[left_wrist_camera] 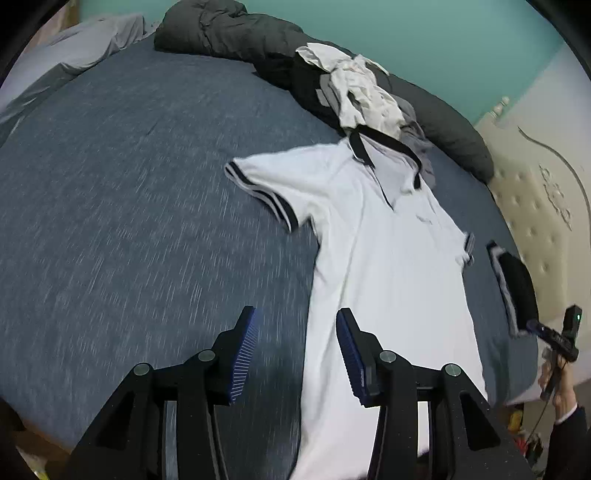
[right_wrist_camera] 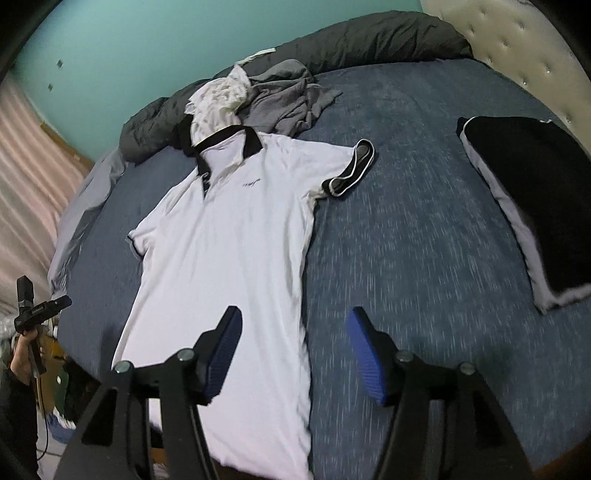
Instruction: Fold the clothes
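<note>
A white polo shirt (left_wrist_camera: pixel 384 258) (right_wrist_camera: pixel 229 243) with a black collar and black-striped sleeve cuffs lies spread flat, front up, on the blue bed. Its hem hangs over the near edge. My left gripper (left_wrist_camera: pixel 295 347) is open above the shirt's lower left side edge, with one blue pad (left_wrist_camera: pixel 243 354) over the sheet and the other over the white cloth. My right gripper (right_wrist_camera: pixel 295 350) is open above the shirt's lower right side edge. Neither holds anything. A folded black garment (right_wrist_camera: pixel 532 206) (left_wrist_camera: pixel 513 284) with grey trim lies on the bed to the right of the shirt.
A heap of white and grey clothes (right_wrist_camera: pixel 255 96) (left_wrist_camera: pixel 365 96) sits just beyond the collar, against a dark grey duvet (left_wrist_camera: pixel 236 33) (right_wrist_camera: pixel 362 40) along the teal wall. A cream tufted headboard (left_wrist_camera: pixel 543 206) stands at the right. Each view shows the person's other hand (left_wrist_camera: pixel 561 391) (right_wrist_camera: pixel 22 354).
</note>
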Available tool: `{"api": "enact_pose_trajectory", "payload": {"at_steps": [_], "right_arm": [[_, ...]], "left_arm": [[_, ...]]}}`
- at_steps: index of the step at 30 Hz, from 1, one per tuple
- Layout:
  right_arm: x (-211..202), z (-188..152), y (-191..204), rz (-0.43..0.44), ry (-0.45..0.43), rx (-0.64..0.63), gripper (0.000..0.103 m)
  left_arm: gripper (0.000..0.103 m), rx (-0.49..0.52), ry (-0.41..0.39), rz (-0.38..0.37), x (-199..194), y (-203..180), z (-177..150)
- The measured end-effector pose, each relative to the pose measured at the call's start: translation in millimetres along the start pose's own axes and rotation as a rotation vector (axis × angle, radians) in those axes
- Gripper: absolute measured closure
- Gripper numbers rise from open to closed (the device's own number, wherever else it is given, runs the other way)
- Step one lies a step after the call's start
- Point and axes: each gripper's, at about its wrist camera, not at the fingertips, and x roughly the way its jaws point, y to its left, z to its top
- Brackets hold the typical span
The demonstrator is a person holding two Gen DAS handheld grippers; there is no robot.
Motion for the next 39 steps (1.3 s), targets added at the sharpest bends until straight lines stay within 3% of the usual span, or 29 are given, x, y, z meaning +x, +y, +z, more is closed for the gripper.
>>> {"api": "enact_pose_trajectory", "payload": {"at_steps": [8,14,22,33,34,36,38,39], "right_arm": [[62,68,-43,0.010,-0.049,0.162,0.038],[117,113,-63,-0.003,-0.053,0.207,0.033],[183,148,-90,-0.051,-0.058,0.246,0.032],[231,182,-102,-0.139,-0.086,0.219,0.033],[234,184,-100,-0.141,-0.085,0.208,0.034],[238,189,-97,-0.135,-0.079,0.179,0.049],[241,192,-94,-0.123,-0.076,0.162,0.075],[242,193,-92,-0.128,-0.074,0.154,0.080]], "left_arm": [[0.055,-0.050,-0.004,0.012,84,15,71],[0.052,-0.159,0.008,0.032,142,50,109],[0.051,-0.257,-0.025,0.034,178,95,129],[0.055,-0.248,-0.086,0.011,191,108,143],[0.059,-0.236,-0.085,0.015,192,106,145],[0.088,-0.215,-0.084,0.027,193,103,148],[0.094,-0.194,-0.085,0.038,193,99,148],[0.096,-0.182,-0.086,0.040,194,97,149]]}}
